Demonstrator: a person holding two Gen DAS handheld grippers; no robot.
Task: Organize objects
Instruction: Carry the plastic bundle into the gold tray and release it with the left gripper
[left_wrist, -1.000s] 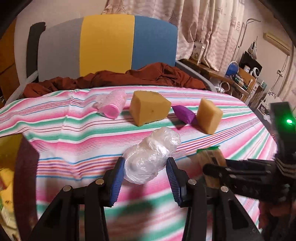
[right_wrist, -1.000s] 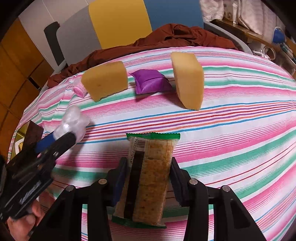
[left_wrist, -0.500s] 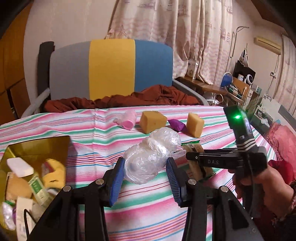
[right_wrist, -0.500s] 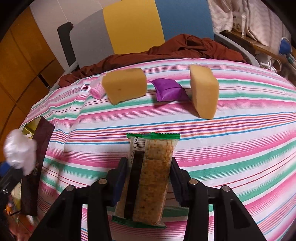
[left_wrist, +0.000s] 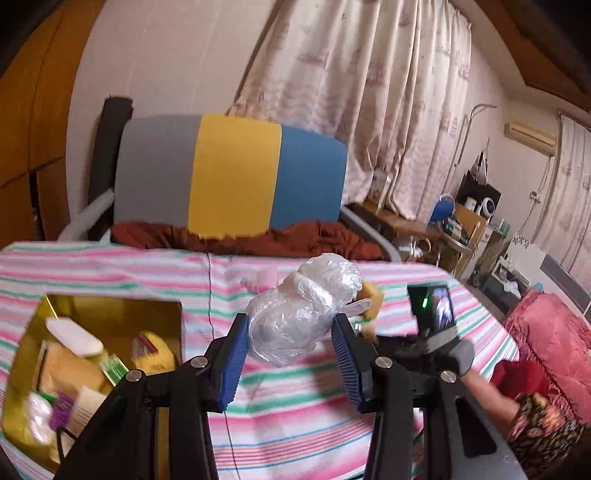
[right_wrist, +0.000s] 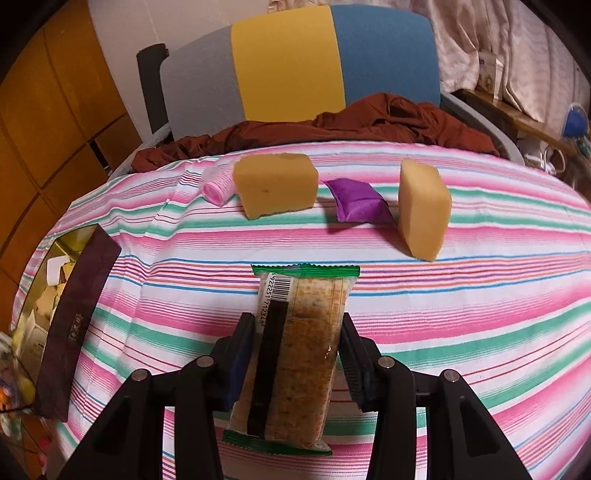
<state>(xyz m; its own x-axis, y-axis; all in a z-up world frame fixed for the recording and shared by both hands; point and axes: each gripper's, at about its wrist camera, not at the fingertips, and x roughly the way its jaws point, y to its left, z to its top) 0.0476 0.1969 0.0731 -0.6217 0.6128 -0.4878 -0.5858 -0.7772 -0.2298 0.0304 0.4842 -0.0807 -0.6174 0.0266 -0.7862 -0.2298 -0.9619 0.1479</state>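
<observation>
– Two grippers, both loaded? Why?

– Each carries one item, probably bound for the gold box (left_wrist: 110, 306) at the table's left edge. The left gripper (left_wrist: 290, 338) clamps a crumpled clear plastic bundle (left_wrist: 299, 314) above the striped cloth (right_wrist: 461, 295); the right gripper (right_wrist: 297, 356) pinches a cracker packet (right_wrist: 299, 354) by its sides.

– What's left?

– Two sponges, one lying (right_wrist: 275, 190) and one on end (right_wrist: 423, 210), a purple pouch (right_wrist: 358, 201) and a pink roll (right_wrist: 218, 186) wait at the far edge.
</observation>
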